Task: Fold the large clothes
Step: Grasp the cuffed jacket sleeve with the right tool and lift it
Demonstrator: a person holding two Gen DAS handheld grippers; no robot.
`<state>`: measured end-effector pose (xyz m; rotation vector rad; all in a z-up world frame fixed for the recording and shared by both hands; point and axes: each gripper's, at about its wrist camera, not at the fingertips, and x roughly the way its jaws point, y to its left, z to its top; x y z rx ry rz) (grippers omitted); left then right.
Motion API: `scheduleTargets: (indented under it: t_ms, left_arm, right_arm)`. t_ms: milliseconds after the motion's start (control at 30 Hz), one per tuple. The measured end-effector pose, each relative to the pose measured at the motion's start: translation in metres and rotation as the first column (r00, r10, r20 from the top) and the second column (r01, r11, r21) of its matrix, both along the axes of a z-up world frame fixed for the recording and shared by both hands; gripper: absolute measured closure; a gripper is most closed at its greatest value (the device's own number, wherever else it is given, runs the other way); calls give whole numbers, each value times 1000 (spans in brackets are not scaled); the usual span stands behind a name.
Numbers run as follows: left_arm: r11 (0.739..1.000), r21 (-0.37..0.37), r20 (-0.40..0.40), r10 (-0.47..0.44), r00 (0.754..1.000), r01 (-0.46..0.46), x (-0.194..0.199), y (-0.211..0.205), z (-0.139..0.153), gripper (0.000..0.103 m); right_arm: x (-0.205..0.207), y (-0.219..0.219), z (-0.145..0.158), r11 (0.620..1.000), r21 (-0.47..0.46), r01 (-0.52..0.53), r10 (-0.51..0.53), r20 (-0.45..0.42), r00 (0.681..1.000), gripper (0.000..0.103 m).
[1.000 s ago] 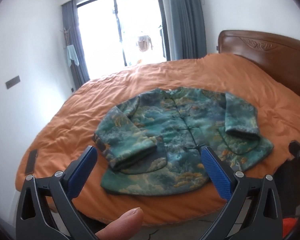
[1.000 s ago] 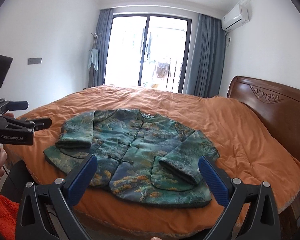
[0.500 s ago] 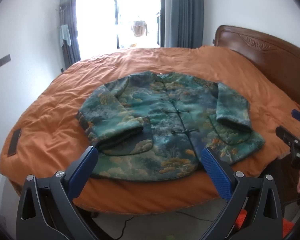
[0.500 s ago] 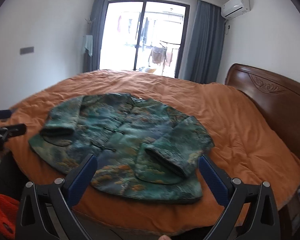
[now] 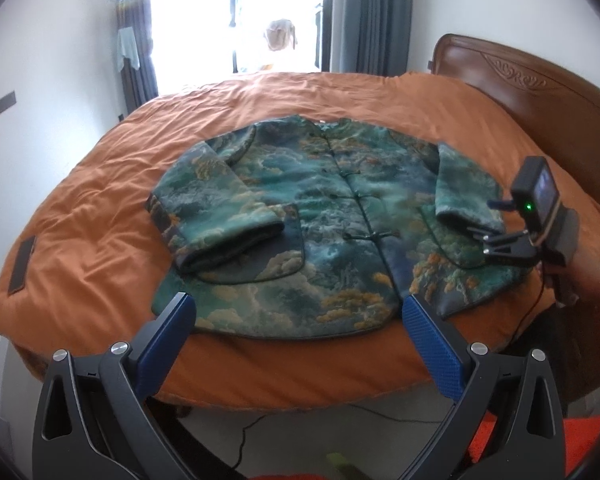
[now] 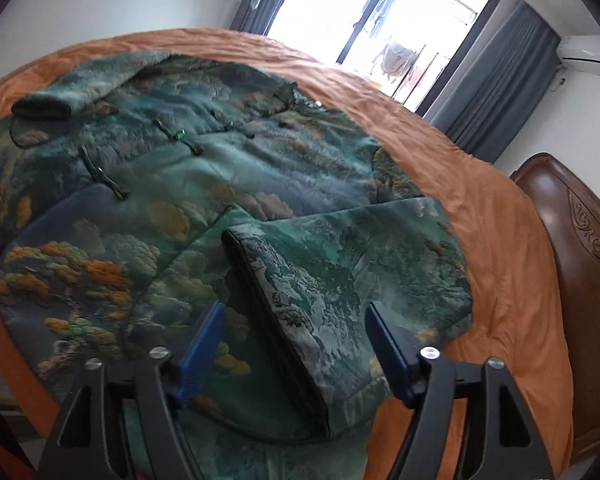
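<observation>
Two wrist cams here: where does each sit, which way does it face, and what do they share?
Left wrist: sits behind the open left tool, off the foot of the bed, facing the window; shows the whole jacket and the right tool at its sleeve.
Right wrist: sits low over the jacket's sleeve cuff, between the open right tool's fingers; facing the window.
Shared: jacket, bed, window, headboard.

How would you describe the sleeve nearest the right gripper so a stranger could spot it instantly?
Start at the orange bed, where a green patterned jacket lies spread out. The sleeve lies across its headboard side, its dark-edged cuff between the open right gripper fingers; the other sleeve lies far off.
</observation>
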<state>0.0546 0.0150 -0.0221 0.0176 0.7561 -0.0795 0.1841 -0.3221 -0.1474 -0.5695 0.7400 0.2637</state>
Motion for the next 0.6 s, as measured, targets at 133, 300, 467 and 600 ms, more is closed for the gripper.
scheduleTargets:
  t_ms: [133,300,467,600]
  left_arm:
    - [1000,14,-36,16,999,-15,3,1,-6,0]
    - [999,39,-54,16,998,-13,7,-2,-11,0]
    - [999,42,-61,-20,998,22,19,-12,-14,0]
    - [997,63,-35,-41,999,43,28,-14,-11,0]
  right_arm:
    - [28,-11,-22,999,22,23,-21,-82,996,64]
    - [22,-59,34,955,238,175,-179,-4,984,94]
    - [11,-149,99,888,294,354,-409,152,900,94]
    - [14,-230,118,793,251,556,-607,239,758,92]
